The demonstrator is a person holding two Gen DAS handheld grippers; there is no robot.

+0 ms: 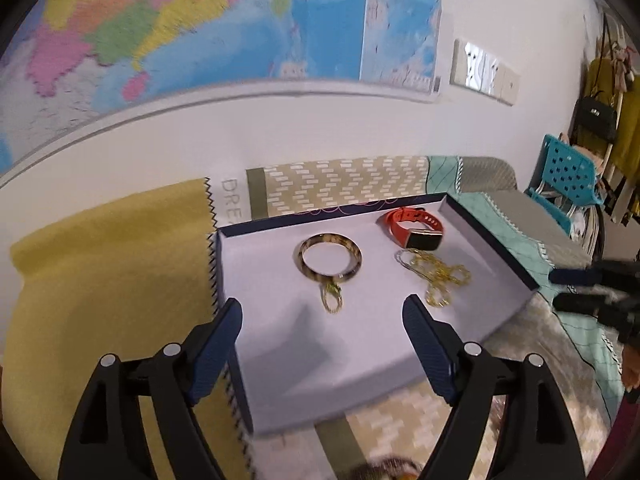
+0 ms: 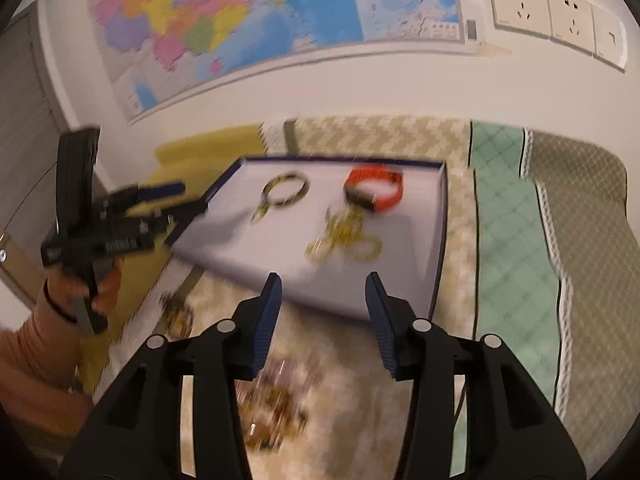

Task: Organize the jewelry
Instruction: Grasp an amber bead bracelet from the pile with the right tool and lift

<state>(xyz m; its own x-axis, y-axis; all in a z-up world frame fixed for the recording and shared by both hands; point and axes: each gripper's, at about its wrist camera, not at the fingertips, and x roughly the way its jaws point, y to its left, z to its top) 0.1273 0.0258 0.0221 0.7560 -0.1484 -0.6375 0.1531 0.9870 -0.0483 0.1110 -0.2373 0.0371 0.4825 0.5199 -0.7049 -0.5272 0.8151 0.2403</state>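
Over patterned cloth, left tongs gape wide, right tongs half-apart (both hold nothing).

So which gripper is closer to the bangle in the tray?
Left. The left gripper hangs open over the tray's near part, just short of the bangle. The right gripper, also open, is back at the tray's near edge.

In the shallow white tray lie a tortoiseshell bangle, gold chains and an orange watch.
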